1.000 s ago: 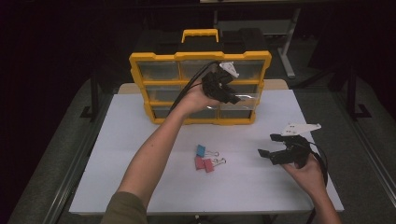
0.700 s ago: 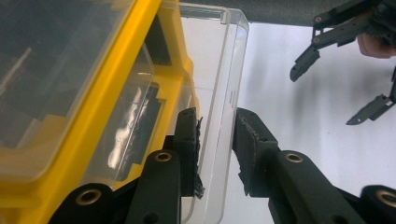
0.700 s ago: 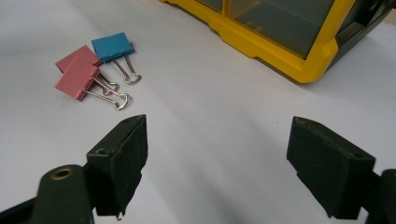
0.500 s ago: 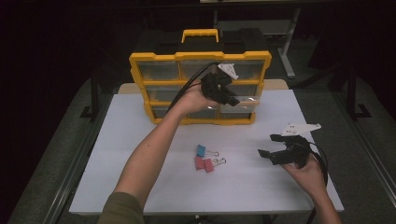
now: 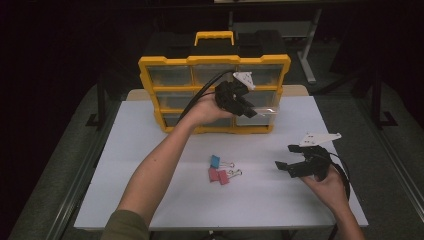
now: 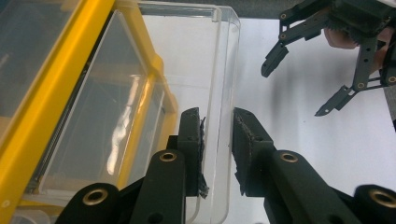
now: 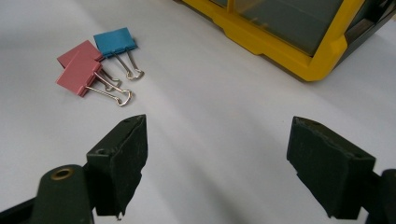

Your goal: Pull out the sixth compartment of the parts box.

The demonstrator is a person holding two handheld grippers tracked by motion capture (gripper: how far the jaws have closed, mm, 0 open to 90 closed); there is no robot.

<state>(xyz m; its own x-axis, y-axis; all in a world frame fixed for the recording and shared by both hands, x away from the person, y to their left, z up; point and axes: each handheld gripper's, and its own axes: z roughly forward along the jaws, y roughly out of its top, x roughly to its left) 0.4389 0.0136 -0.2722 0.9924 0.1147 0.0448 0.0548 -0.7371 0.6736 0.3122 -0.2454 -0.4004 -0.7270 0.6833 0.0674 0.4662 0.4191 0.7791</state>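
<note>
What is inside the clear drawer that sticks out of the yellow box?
The clear drawer looks empty where it sticks out; the white table shows through it. Its back stays hidden inside the yellow box.

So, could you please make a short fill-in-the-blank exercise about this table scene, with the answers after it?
1. The left hand-held gripper is shut on the front wall of a clear plastic ____ of the yellow organizer.
2. The right hand-held gripper hovers with its jaws ____.
3. Beside the blue binder clip lie ____ pink binder clips.

Missing words: drawer; open; two
</note>
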